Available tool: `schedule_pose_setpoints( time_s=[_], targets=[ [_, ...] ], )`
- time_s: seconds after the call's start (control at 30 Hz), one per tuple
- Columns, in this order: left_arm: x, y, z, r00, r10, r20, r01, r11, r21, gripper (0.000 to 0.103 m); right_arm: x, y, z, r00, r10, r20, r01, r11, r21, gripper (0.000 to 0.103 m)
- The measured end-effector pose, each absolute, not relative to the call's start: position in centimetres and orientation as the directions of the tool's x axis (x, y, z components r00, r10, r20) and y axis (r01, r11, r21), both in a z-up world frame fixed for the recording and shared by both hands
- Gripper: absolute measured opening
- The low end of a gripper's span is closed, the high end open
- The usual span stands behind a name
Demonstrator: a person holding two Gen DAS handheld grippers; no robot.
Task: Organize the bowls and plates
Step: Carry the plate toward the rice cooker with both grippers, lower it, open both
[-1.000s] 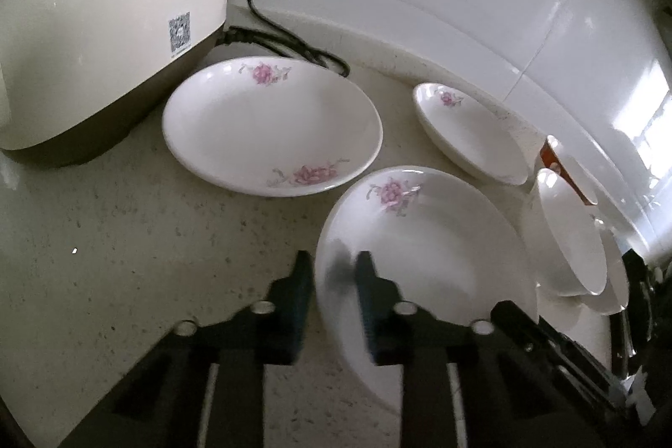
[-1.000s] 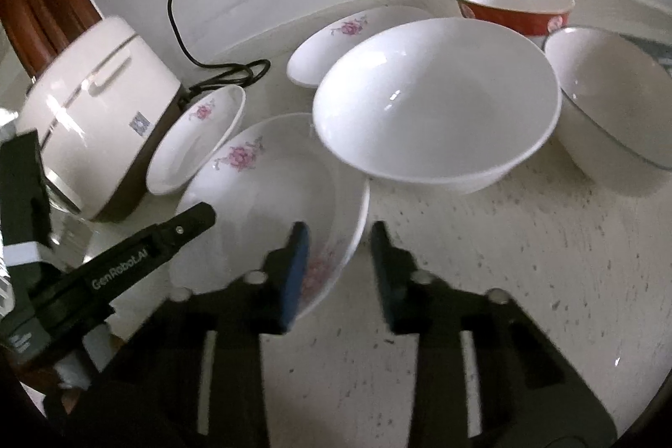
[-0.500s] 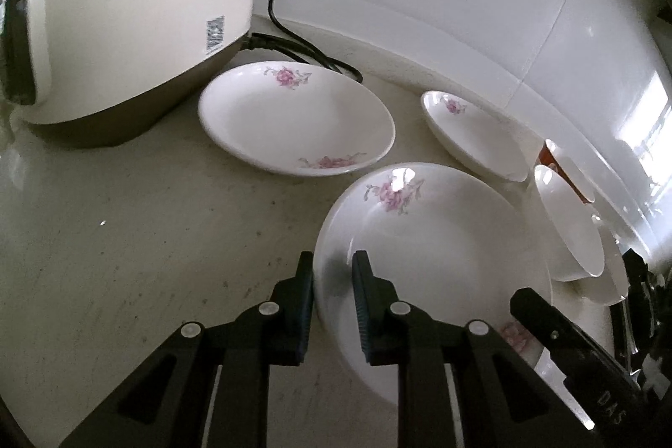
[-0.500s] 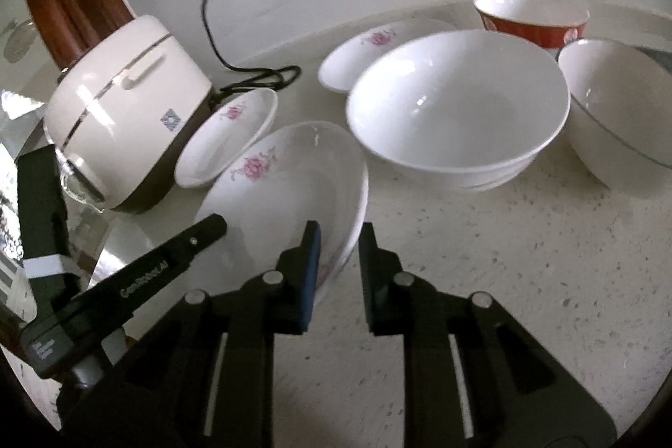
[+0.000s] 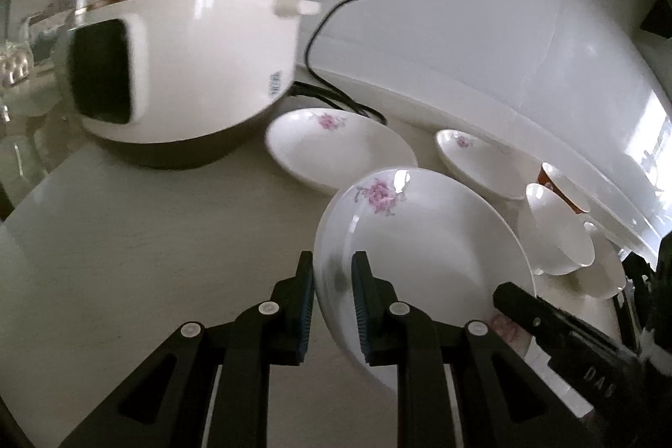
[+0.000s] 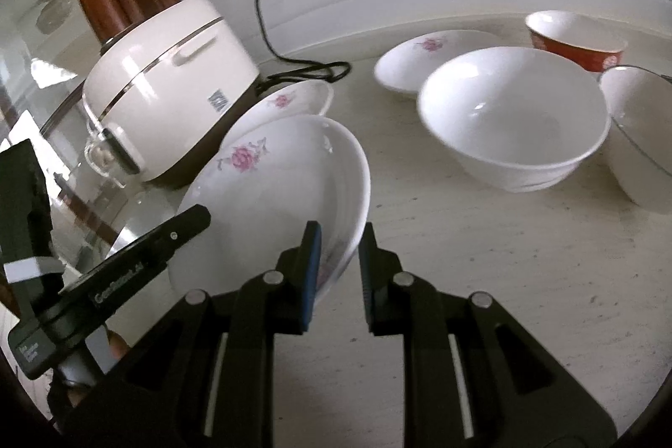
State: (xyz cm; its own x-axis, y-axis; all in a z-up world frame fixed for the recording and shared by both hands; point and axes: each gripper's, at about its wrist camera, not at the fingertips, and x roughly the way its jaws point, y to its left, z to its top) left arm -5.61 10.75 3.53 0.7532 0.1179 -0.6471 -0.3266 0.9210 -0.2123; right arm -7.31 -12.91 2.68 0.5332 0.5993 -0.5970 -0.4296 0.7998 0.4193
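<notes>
A white flowered plate hangs tilted above the counter, held from both sides. My left gripper is shut on its left rim, one pad inside the plate and one outside. On the opposite rim my right gripper is shut, and the same plate fills the middle of the right wrist view. Each gripper shows in the other's view: the right gripper at lower right, the left gripper at lower left. A second flowered plate lies behind on the counter, and a third flowered plate further right.
A cream rice cooker stands at the left, its black cord running up the wall. A large white bowl, a red bowl and another white bowl stand at the right. A speckled counter lies below.
The right gripper's jaws closed onto the plate's right rim. Both grippers drew back and rose with the plate, which now sits tilted off the counter; more of the rice cooker shows.
</notes>
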Motion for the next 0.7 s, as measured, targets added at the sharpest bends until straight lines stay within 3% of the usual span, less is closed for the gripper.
schedule_pose_setpoints(
  time_s=[0.7],
  targets=[
    [-13.1, 17.5, 2.6, 0.759, 0.167, -0.630, -0.435, 0.850, -0.297, 0.018, -11.7, -5.1, 2.9, 0.405, 0.705, -0.583, -0.626, 0.678, 0.386, 0.021]
  ],
)
